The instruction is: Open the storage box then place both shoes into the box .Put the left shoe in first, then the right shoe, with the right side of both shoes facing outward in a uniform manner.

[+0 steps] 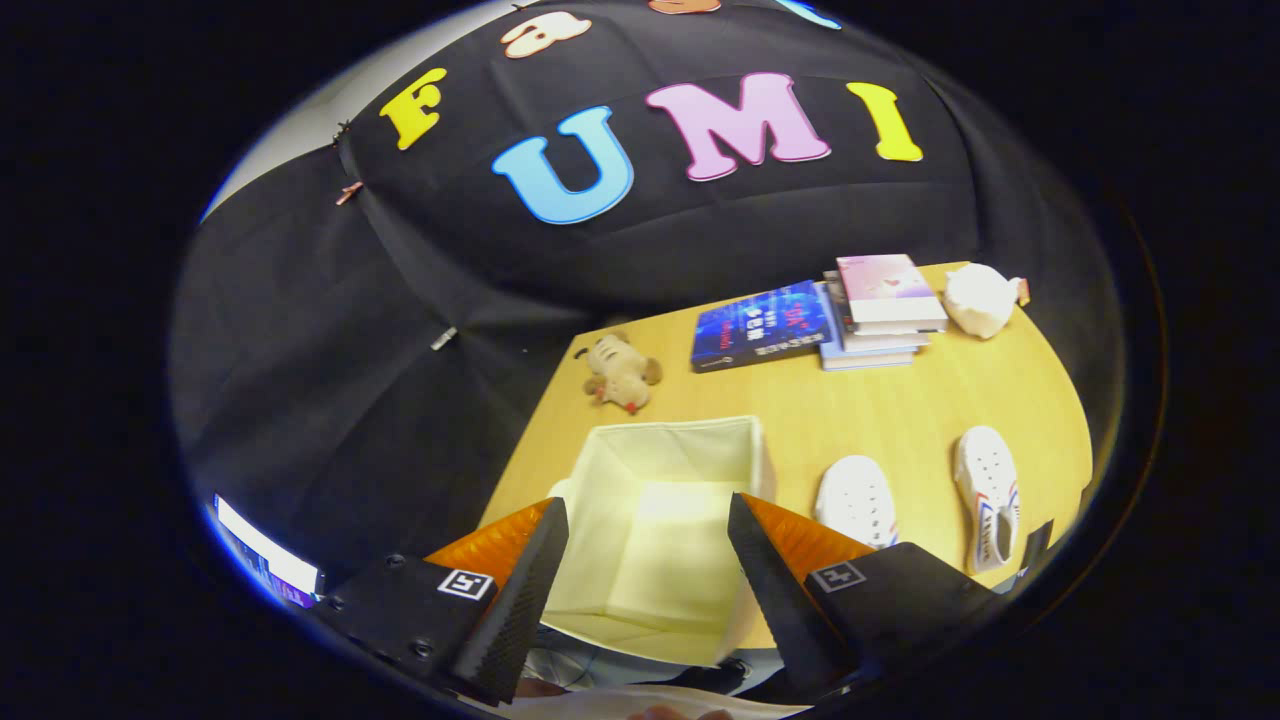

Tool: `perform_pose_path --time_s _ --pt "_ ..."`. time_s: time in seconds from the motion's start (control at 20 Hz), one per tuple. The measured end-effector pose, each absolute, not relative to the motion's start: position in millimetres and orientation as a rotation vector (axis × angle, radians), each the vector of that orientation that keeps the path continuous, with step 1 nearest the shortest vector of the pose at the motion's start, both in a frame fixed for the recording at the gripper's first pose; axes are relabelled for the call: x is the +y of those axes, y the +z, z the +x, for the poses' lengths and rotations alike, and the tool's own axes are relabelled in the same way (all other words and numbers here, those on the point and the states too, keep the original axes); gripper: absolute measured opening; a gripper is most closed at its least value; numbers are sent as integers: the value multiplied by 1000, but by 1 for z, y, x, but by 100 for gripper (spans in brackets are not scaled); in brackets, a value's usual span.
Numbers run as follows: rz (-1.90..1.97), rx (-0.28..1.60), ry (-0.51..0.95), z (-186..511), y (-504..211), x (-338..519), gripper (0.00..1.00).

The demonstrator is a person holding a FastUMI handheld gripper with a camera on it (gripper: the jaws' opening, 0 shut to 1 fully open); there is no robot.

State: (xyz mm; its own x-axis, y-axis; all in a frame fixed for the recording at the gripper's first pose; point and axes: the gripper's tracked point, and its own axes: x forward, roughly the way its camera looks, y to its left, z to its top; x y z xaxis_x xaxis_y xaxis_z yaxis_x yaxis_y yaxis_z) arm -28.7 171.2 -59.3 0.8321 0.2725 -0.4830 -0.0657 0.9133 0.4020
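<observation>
The cream fabric storage box [700,440] stands open on the wooden table [900,410], its inside bare. My gripper [648,520] hovers above the box with its fingers [530,570] spread wide, nothing between them. Two white shoes lie on the table to the right of the box: one [855,500] just beyond my right finger, toe pointing away, and another [988,495] further right, showing red and blue side stripes.
A small plush toy [620,375] lies beyond the box near the table's left edge. A blue book [760,325] and a stack of books [880,310] sit at the back. A white crumpled object [982,298] rests in the far right corner.
</observation>
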Motion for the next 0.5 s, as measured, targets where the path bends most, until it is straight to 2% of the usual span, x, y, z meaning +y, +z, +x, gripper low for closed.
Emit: perform_pose_path --time_s 0.3,0.5 --pt "274 695 8 -37 -144 62 99" --pt "138 770 11 -35 -202 17 99"
